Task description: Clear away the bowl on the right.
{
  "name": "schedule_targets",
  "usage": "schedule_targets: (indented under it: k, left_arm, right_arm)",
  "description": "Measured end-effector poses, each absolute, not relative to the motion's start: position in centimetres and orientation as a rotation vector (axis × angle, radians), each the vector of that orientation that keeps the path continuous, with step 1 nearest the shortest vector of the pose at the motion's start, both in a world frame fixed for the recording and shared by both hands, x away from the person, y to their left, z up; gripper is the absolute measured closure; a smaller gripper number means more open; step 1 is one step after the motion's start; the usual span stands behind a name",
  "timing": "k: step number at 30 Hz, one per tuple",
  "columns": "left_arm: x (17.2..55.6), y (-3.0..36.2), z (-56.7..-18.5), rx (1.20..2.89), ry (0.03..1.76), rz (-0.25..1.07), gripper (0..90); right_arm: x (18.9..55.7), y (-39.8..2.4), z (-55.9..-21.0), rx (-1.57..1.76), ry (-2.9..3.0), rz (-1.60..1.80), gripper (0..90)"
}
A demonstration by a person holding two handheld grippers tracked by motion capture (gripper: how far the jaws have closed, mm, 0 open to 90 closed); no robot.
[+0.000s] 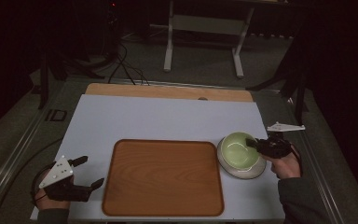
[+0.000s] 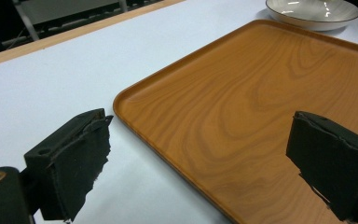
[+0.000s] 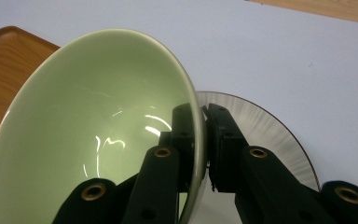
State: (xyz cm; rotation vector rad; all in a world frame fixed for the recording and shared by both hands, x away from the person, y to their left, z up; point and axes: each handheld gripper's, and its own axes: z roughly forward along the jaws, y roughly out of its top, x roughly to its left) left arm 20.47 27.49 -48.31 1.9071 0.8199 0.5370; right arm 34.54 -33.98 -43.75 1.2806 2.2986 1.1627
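Right gripper view: jaws clamp the green bowl rim above the plate. High view: left gripper gapes beside the tray.

Two handheld black grippers are showing brass-ringed screw holes and worn, ragged jaw pads; the left gripper and right gripper are each carrying a grey three-cornered plate, with dark sleeves covering both forearms.

A dim lab or workshop: a white-topped desk on grey carpet, loose black cables and a white bench frame far beyond the jaws.
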Motion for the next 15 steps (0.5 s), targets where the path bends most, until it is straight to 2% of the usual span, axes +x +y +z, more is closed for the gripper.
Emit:
schedule_targets:
  k: [15]
  left_arm:
    - [20.5, 27.5, -48.3, 1.905, 0.819, 0.538, 5.7]
  right_arm:
    - [34.8, -32.4, -43.1, 1.231, 2.32, 1.189, 81.8]
